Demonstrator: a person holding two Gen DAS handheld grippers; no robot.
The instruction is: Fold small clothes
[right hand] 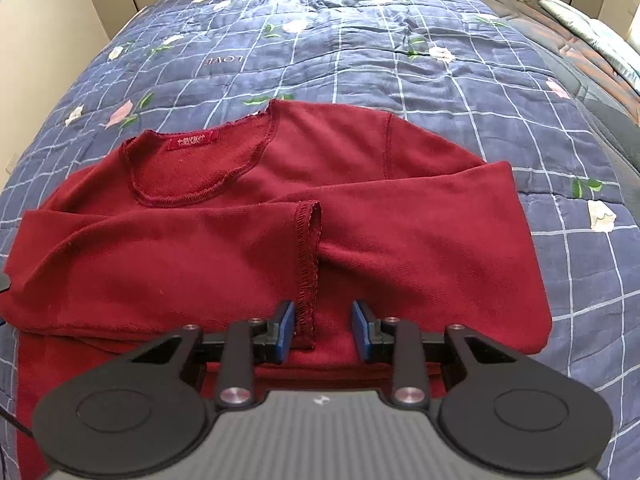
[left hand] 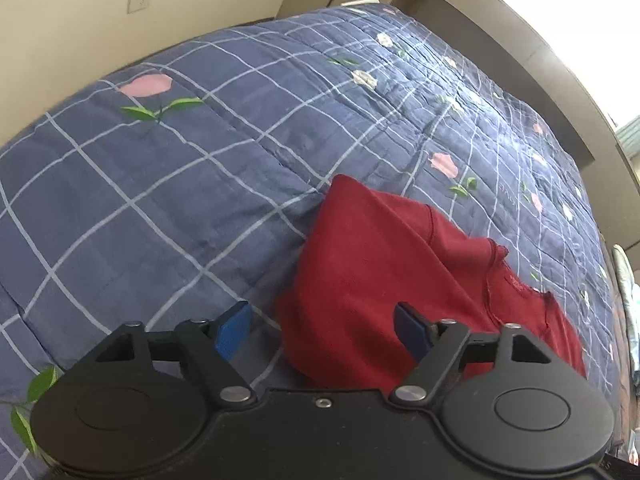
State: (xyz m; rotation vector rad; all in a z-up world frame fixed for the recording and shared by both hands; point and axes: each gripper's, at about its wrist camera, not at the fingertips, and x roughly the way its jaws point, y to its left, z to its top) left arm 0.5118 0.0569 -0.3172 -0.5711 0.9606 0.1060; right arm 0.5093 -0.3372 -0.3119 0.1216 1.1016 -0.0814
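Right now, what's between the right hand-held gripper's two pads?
Right wrist view: the stitched sleeve cuff of the red sweater runs into the right hand-held gripper, beside one pad; pads not pressing.

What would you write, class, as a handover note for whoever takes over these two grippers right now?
Left gripper: open, holding nothing, at the red sweater's edge.
Right gripper: part open, fingers straddling a sleeve cuff, not visibly pinching it.
Sweater: on the blue checked quilt, neckline away from the right camera.
Done: both sleeves folded across the chest.
Left: fold the body, tidy.
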